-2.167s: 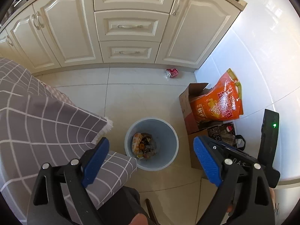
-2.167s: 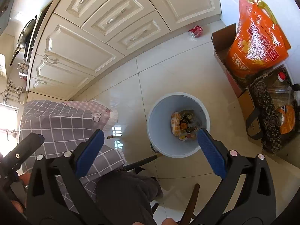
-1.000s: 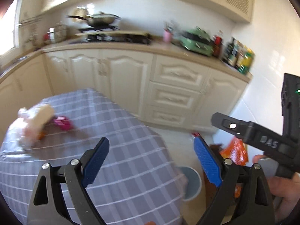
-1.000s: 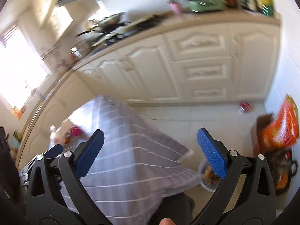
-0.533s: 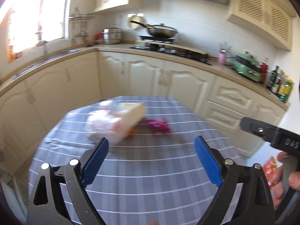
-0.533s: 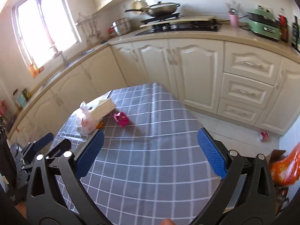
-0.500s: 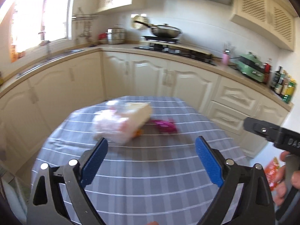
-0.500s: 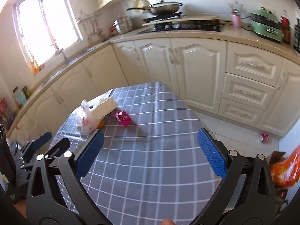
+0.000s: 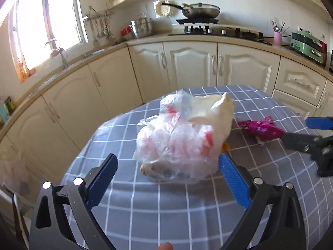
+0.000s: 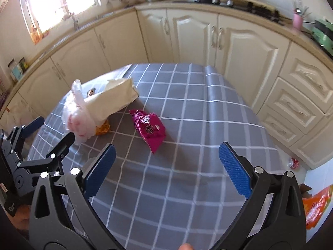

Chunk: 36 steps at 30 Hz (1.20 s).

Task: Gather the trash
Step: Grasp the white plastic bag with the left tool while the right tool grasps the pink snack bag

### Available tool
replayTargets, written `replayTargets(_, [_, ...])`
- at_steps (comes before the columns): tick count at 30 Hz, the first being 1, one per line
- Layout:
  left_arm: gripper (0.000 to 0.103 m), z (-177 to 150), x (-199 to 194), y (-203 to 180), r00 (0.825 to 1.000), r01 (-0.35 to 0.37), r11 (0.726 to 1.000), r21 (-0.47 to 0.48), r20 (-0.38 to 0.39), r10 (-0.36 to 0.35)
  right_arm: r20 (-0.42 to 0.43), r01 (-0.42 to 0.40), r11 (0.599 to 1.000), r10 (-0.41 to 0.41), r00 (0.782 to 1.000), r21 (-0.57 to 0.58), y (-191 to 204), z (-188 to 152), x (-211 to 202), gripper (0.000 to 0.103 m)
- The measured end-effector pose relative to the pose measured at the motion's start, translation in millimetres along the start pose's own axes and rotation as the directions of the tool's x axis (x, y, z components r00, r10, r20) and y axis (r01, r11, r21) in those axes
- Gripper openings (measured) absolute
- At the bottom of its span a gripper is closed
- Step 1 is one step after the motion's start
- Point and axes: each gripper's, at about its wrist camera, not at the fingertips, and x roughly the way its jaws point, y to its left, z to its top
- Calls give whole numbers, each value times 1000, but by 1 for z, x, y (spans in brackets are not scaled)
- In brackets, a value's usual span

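- The left tongs are spread wide and opening a touch more, nothing pinched; the plastic bag lies just beyond their tips, on the gray checked bench.
- The right tongs are spread too and empty, above bare cloth nearer than the bag.
- What has changed: a moment ago both cameras looked down into the floor bin; now both face the bench, so the trip to the bin is over and a new pick-up begins.
- Right of the bag lies the pink wrapper, apart from it; an orange scrap pokes out at the bag's base.
- A cream bag leans on the plastic bag's far side.
- Beyond the bag stand the cabinets; a red can lies on the floor at their foot.
- Judgement: several pieces remain, the bag likely next.
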Motion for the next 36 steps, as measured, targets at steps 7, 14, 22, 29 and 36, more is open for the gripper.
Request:
replayTargets(7, [55, 10, 26, 4, 994, 101, 995, 1, -52, -101, -57, -43, 999, 41, 998, -23, 8, 8, 40, 35])
replayTargets(14, [34, 12, 21, 6, 991, 132, 991, -32, -29, -133, -17, -99, 995, 99, 995, -9, 6, -8, 18, 34])
replayTargets(22, [31, -3, -21, 28, 983, 184, 975, -123, 39, -180, 22, -136, 990, 136, 991, 27, -10, -25, -25, 34])
replayTargets(29, [24, -19, -77, 36, 967, 249, 953, -170, 105, -234, 75, -161, 985, 156, 985, 63, -30, -45, -67, 34])
replayTargets(36, [14, -40, -97, 10, 962, 273, 950, -149, 69, -265, 111, -162, 982, 151, 982, 96, -58, -63, -99, 34])
